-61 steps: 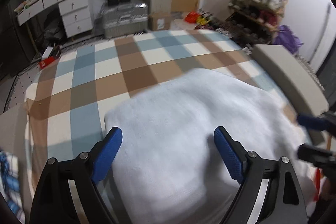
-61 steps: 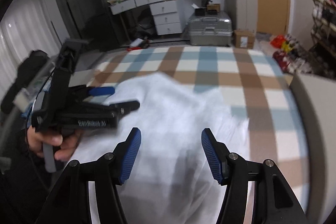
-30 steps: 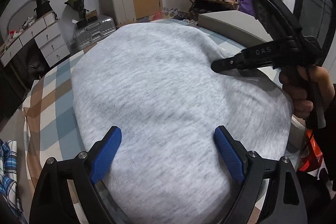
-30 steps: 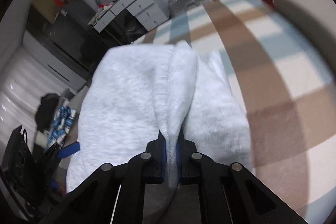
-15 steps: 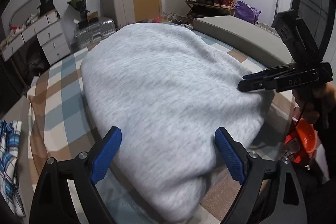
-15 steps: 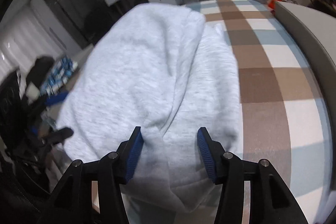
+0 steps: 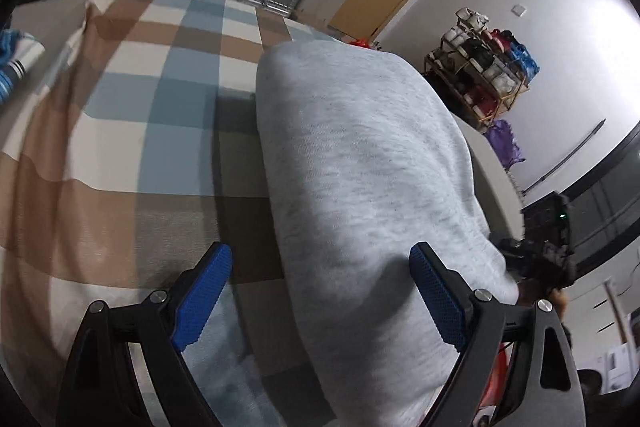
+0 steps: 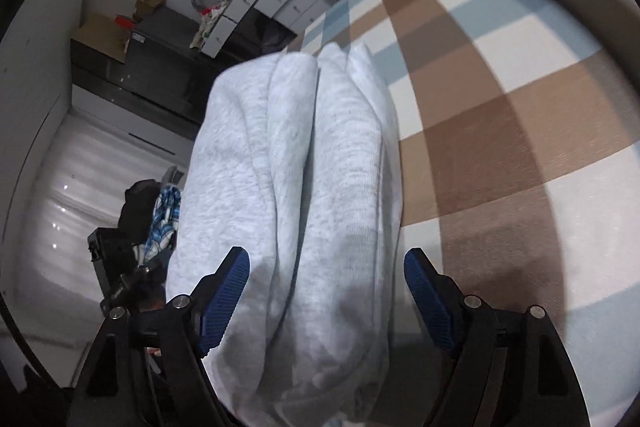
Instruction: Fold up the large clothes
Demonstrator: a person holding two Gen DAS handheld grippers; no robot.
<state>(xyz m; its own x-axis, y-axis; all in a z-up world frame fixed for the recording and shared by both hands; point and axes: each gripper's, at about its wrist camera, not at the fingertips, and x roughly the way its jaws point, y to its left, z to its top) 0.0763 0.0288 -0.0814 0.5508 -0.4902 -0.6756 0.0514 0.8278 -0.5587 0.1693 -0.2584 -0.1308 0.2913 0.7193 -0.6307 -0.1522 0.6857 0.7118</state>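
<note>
While your right gripper (image 8: 326, 283) had just been opening, its blue ribbed fingers (image 8: 224, 291) stood spread on either side of the folded light grey fleece garment (image 8: 304, 163), whose stacked layers ran between them without being pinched. That garment lay as a long bundle on the bed's brown, blue and white checked cover (image 8: 500, 99), near its close edge. Your left gripper (image 7: 320, 301) also had its fingers (image 7: 202, 297) wide apart, the right one beside the grey cloth and the left one over the bare cover.
</note>
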